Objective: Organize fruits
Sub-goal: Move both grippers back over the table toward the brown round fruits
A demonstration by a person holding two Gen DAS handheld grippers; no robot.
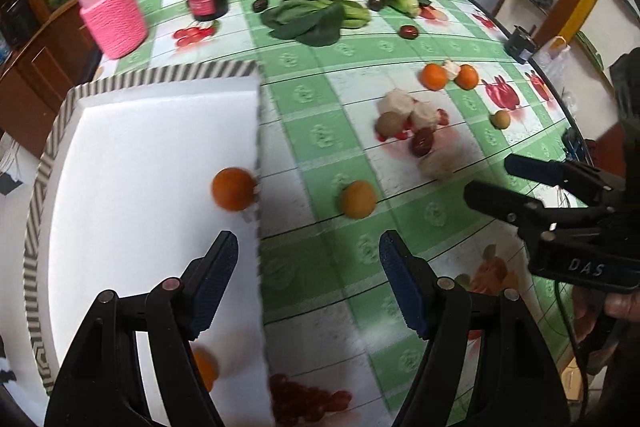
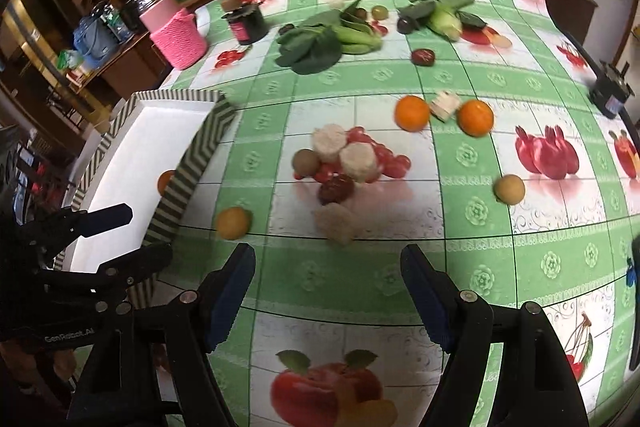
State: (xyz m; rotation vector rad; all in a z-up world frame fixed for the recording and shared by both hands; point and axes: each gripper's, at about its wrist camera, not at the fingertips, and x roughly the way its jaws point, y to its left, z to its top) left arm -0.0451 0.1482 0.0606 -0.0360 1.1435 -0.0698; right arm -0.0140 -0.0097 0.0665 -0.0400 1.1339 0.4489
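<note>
My left gripper [image 1: 308, 267] stands open and empty over the right wall of a white box with a striped rim [image 1: 60, 131]. One orange [image 1: 234, 189] lies inside against that wall. A second orange [image 1: 206, 367] shows partly behind my left finger. My right gripper [image 2: 328, 267] is open and empty above the tablecloth, just short of a yellow-orange fruit [image 2: 233, 223] and a pale cut piece [image 2: 336, 223]. Farther off lie two oranges [image 2: 412, 113], a small tan fruit [image 2: 509, 189], a brown kiwi-like fruit [image 2: 306, 161] and a dark red fruit [image 2: 336, 189].
Leafy greens [image 2: 316, 43] and small dark fruits lie toward the back. A pink knitted jar [image 2: 176, 35] and a dark jar [image 2: 248, 23] stand at the back left. A black object [image 2: 610, 93] sits at the table's right edge. The cloth carries printed fruit pictures.
</note>
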